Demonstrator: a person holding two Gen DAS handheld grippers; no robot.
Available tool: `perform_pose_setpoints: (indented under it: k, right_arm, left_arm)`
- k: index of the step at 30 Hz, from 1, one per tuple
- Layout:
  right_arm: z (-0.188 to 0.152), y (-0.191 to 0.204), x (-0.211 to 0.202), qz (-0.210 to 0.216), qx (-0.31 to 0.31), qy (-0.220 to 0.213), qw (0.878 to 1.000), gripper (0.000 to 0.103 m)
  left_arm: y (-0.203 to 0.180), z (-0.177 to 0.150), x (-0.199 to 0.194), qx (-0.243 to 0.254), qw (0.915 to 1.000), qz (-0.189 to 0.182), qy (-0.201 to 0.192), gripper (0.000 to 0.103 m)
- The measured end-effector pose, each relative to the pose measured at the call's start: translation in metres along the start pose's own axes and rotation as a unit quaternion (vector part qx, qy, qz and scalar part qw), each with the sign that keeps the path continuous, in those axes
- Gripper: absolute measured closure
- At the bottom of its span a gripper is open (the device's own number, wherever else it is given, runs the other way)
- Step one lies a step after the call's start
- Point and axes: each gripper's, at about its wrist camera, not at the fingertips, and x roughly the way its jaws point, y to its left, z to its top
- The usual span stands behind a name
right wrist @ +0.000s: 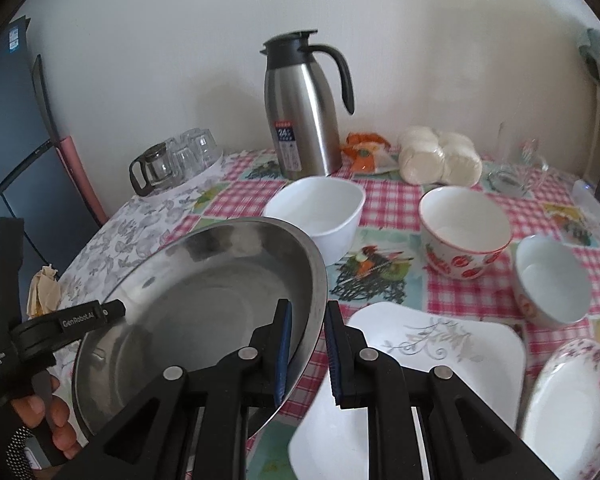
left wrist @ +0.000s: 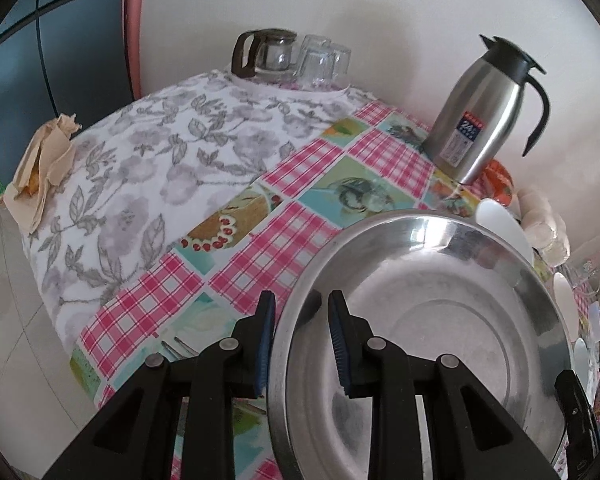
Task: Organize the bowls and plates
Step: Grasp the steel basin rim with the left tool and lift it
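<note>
- Your left gripper (left wrist: 300, 340) is clamped on the near rim of the round stainless-steel plate (left wrist: 420, 300).
- Your right gripper (right wrist: 306, 344) grips the opposite rim; 2 grips hold it tilted above the checked tablecloth (right wrist: 380, 204).
- Beside it lies the white square plate (right wrist: 440, 344).

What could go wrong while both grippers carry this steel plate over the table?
1. The steel plate is tilted and gripped only at its thin rim by the left gripper and right gripper; it could slip from the jaws.
2. The white square plate and white bowl sit close by; a dropped or swinging plate could strike them.
</note>
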Motion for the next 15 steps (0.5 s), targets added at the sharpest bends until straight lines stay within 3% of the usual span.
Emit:
perform_pose_setpoints:
  k: [15]
  right_arm:
    - [0.005, -0.061, -0.041, -0.019, 0.046, -0.034, 0.998, 0.085]
  left_arm:
    - [-0.068, -0.014, -0.038, 0.048, 0.9981, -0.034, -0.019, 0.075]
